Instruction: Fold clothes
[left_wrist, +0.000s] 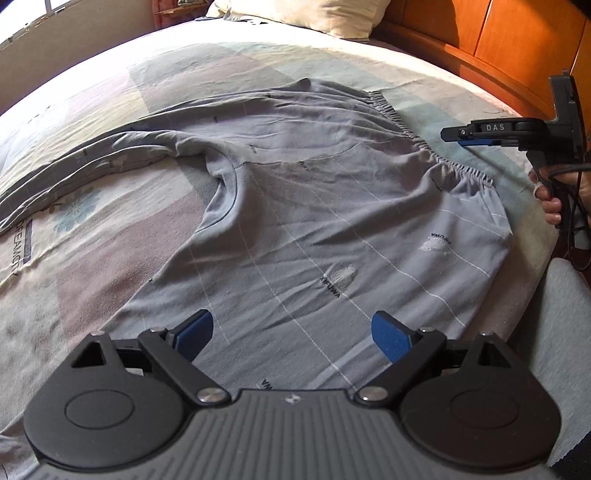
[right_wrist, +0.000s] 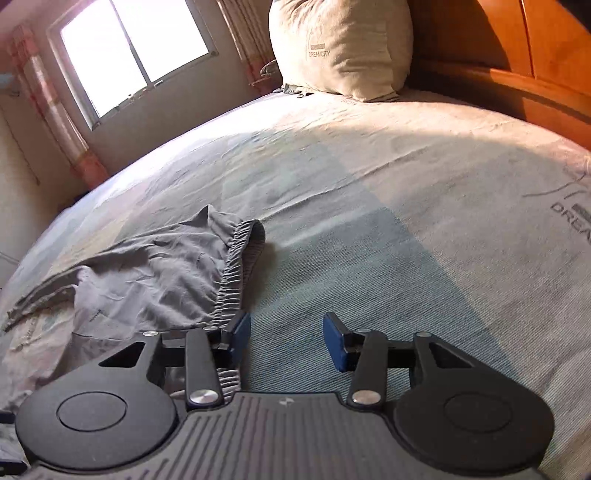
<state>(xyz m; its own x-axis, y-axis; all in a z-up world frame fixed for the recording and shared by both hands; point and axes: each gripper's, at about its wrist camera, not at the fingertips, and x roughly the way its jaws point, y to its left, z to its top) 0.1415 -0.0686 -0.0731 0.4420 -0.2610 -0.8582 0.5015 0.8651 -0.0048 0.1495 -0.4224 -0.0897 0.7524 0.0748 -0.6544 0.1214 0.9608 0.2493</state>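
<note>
Grey-blue checked trousers (left_wrist: 295, 206) lie spread flat on the bed, with the elastic waistband (left_wrist: 406, 125) toward the headboard and one leg stretching off to the left. My left gripper (left_wrist: 291, 338) hovers over the near leg, its blue pads wide apart with only cloth below them. In the left wrist view my right gripper (left_wrist: 452, 133) is side-on just past the waistband, and a hand (left_wrist: 550, 206) holds its handle. The right wrist view shows the right gripper (right_wrist: 286, 338) open over bare sheet, the waistband (right_wrist: 236, 273) just left of its left finger.
The patterned bed sheet (right_wrist: 406, 184) covers the whole bed. A cream pillow (right_wrist: 340, 48) leans at the wooden headboard (left_wrist: 498, 44). A bright window (right_wrist: 133, 51) is on the far wall. The bed's right edge runs beside a grey padded thing (left_wrist: 561, 295).
</note>
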